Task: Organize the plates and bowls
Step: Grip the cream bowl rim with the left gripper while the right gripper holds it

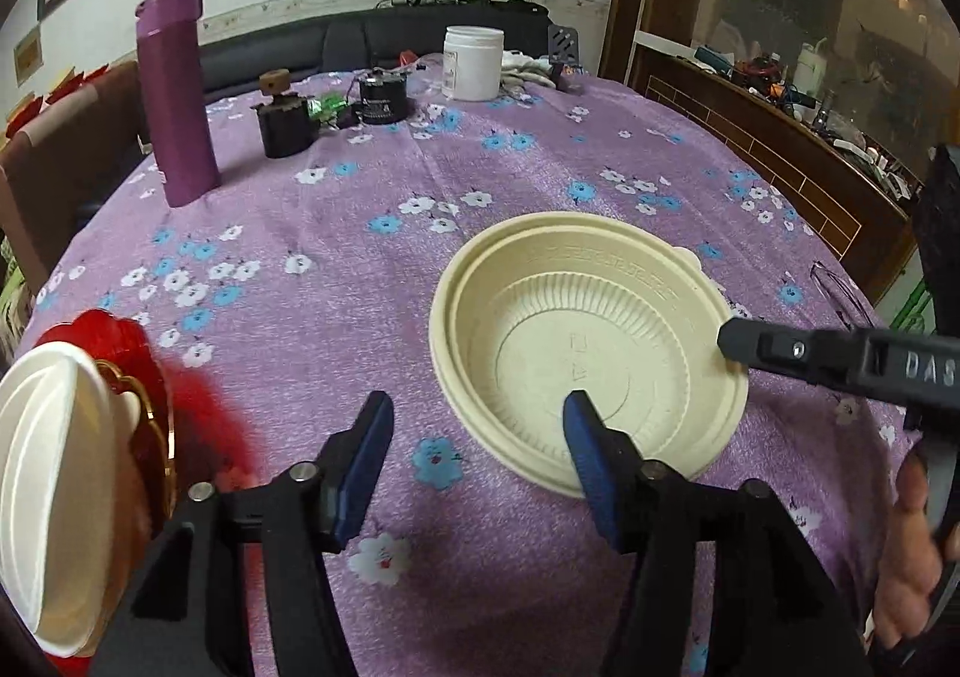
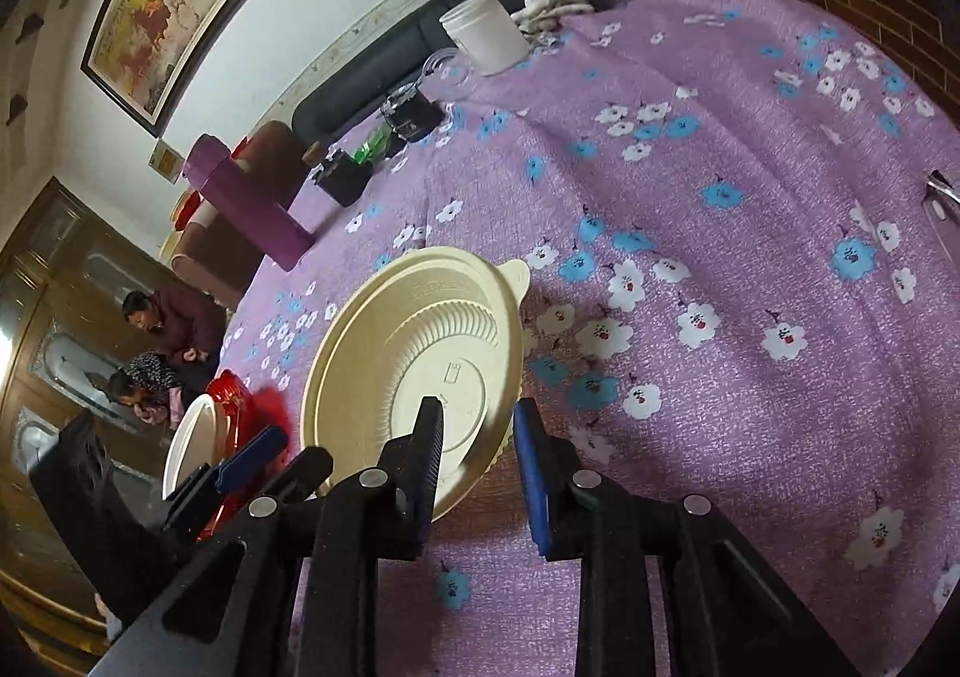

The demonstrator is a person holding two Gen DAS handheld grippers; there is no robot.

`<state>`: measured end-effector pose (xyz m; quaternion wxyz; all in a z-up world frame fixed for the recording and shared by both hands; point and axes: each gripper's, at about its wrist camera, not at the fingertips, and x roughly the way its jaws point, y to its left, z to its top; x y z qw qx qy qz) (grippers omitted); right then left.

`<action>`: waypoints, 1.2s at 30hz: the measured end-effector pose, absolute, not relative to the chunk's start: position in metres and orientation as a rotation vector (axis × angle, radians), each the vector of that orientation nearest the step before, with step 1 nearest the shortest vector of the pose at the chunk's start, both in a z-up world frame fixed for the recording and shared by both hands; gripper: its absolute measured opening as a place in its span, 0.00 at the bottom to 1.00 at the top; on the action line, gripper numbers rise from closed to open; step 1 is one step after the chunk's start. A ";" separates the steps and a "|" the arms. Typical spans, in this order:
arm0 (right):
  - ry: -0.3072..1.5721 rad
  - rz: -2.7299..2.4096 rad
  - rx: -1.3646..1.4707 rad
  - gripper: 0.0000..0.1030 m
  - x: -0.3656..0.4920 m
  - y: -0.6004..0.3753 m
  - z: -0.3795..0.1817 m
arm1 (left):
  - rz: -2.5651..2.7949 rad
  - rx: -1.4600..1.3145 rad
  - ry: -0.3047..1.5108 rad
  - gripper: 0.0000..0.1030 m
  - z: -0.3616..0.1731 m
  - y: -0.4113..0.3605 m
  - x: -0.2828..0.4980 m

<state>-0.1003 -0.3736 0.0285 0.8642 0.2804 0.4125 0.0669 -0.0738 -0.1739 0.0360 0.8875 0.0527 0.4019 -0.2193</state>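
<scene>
The cream plate point(image 1: 588, 347) lies flat on the purple cloth point(image 1: 336, 233), near the middle of the table. It looks like two cream plates, one sitting inside the other.

The left gripper point(image 1: 477, 425) hangs over the near edge of the plate. Its jaws are apart. One blue finger is over the plate and the other is over the cloth. It grips nothing.

The right gripper point(image 2: 477, 431) comes in from the side. Its jaws are a little apart, with the plate rim between them. The pads do not seem to press on the rim, so the plate looks let go.

A white bowl point(image 1: 54, 491) sits on a red plate point(image 1: 138, 377) at the left edge of the table.

What could go wrong? The plate is thin and light. If a finger bumps the rim, the plate may slide on the cloth or tip up. If the jaws close on only the top plate, the two could come apart. The white bowl is very near the table edge, so a knock from the left gripper could push it off.
</scene>
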 end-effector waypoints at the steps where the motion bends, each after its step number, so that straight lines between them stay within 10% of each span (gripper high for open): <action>1: 0.863 0.136 0.580 0.26 -0.100 -0.373 0.028 | -0.460 0.111 0.839 0.32 0.035 -0.176 -0.074; 36: 0.895 0.154 0.531 0.17 -0.112 -0.334 0.025 | -0.382 0.142 0.760 0.27 0.039 -0.150 -0.101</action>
